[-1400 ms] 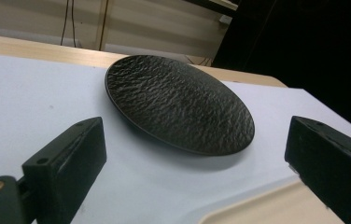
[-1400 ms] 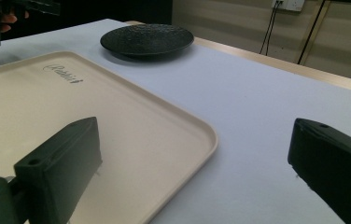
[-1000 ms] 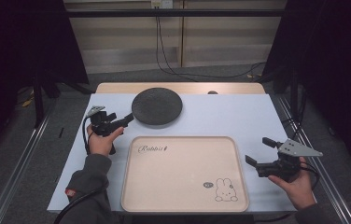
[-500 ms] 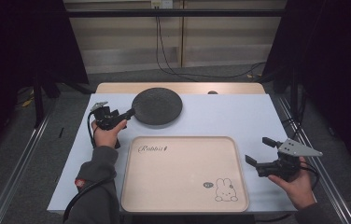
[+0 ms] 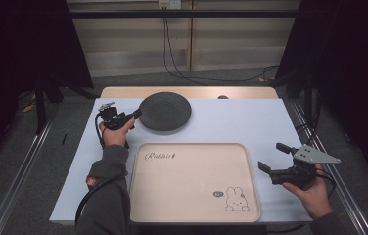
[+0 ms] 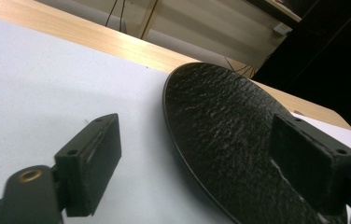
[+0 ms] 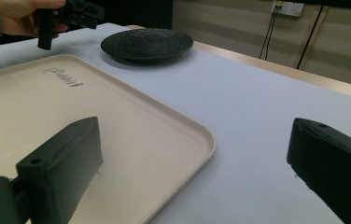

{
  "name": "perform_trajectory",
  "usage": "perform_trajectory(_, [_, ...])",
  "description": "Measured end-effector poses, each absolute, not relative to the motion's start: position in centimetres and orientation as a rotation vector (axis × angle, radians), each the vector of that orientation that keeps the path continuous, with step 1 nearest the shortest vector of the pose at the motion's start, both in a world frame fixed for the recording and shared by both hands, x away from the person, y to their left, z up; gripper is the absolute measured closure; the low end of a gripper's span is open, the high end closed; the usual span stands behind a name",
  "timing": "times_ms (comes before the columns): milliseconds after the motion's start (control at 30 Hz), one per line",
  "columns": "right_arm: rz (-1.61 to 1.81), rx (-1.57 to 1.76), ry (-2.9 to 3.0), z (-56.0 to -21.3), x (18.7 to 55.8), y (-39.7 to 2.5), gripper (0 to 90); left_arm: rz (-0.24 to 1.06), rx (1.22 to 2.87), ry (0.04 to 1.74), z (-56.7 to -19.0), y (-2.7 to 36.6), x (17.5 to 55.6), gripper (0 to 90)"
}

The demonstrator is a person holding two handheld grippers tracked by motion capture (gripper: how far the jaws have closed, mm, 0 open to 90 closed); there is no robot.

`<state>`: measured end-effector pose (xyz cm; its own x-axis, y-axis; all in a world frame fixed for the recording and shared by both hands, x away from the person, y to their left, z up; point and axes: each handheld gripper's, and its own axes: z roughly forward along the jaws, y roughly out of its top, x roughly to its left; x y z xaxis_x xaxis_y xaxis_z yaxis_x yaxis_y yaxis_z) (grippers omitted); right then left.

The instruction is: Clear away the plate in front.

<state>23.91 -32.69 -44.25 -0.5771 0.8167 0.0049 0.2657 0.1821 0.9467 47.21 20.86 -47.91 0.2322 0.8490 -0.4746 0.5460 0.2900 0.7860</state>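
my left gripper (image 5: 136, 114) has moved up to the black plate (image 5: 165, 111), jaws spread around its rim. my right gripper (image 5: 273, 157) stays wide open, holding nothing.

Left gripper view: black plate (image 6: 239, 154) cut off by bottom edge; far-right rim hidden behind right-hand jaw. Whether jaw touches plate: cannot tell.
Right gripper view: tray (image 7: 71, 121) cut by left and bottom edges, part hidden behind jaw.
High view: small dark thing (image 5: 222, 97) at far table (image 5: 250, 117) edge too small to identify; tray's small print unreadable.
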Motion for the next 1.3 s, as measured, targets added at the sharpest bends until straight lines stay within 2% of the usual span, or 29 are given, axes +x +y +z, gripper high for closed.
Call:
perform_trajectory(333, [1.406, 1.015, 1.934, -44.1, 23.9, -32.9, 3.3, 0.349, 1.375, 1.486, -48.5, 20.3, 48.3, 25.0])
perform_trajectory(733, [1.419, 1.026, 1.930, -44.1, 24.0, -33.0, 3.6, 0.342, 1.383, 1.550, -49.2, 20.2, 49.8, 38.1])
perform_trajectory(833, [1.420, 1.031, 1.930, -44.2, 24.0, -33.1, 3.6, 0.307, 1.371, 1.559, -49.6, 20.1, 50.1, 45.6])
perform_trajectory(1033, [1.419, 1.033, 1.919, -44.2, 24.1, -33.4, 3.7, 0.230, 1.292, 1.618, -50.1, 19.6, 50.7, 53.3])
perform_trajectory(1300, [1.430, 1.048, 1.912, -44.1, 24.1, -33.7, 3.7, 0.178, 1.273, 1.638, -50.6, 18.9, 51.1, 58.7])
